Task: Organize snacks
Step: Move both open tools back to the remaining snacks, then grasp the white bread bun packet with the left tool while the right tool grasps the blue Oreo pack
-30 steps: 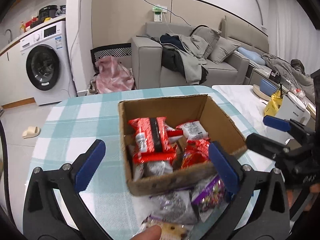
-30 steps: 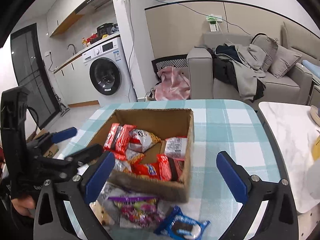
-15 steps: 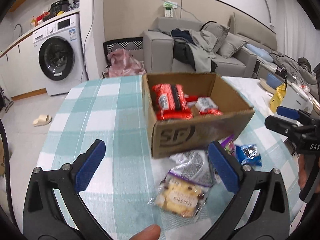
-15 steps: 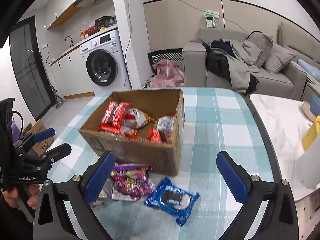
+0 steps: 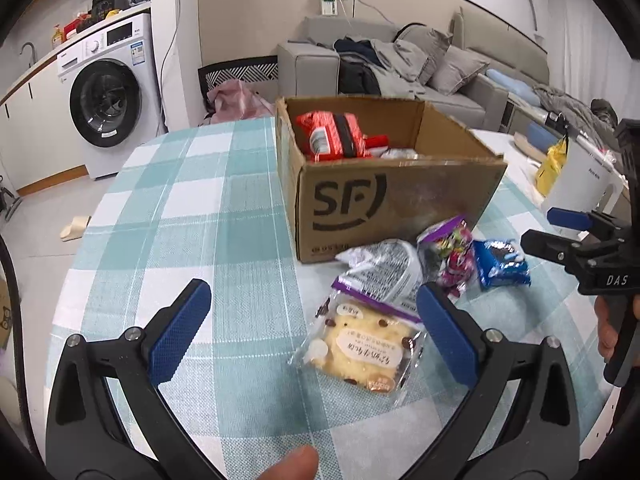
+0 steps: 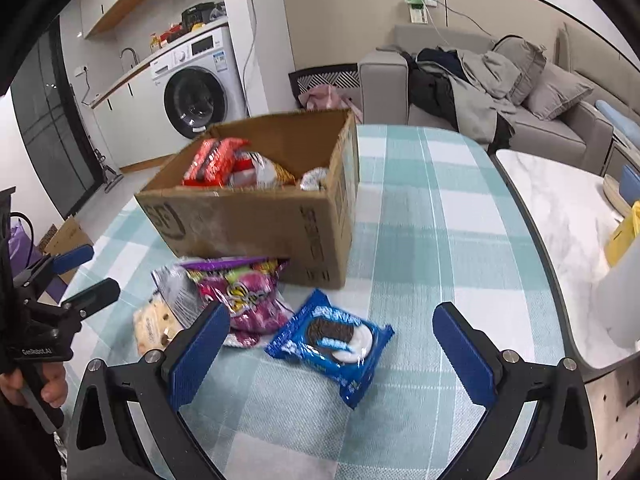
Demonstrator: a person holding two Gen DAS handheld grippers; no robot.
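My left view alone shows the cake packet whole; right view half hides it; four packets lie on the desk before the cardboard box; left gripper and right gripper hover low, fingers spread, empty.

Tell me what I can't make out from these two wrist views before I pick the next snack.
- Cardboard box contents: both views, near wall hides everything below the red packs.
- Silver packet: left view, print too blurred to read; right view, mostly under the purple candy bag.
- Cake packet: right view, partly hidden behind the right gripper's left finger.
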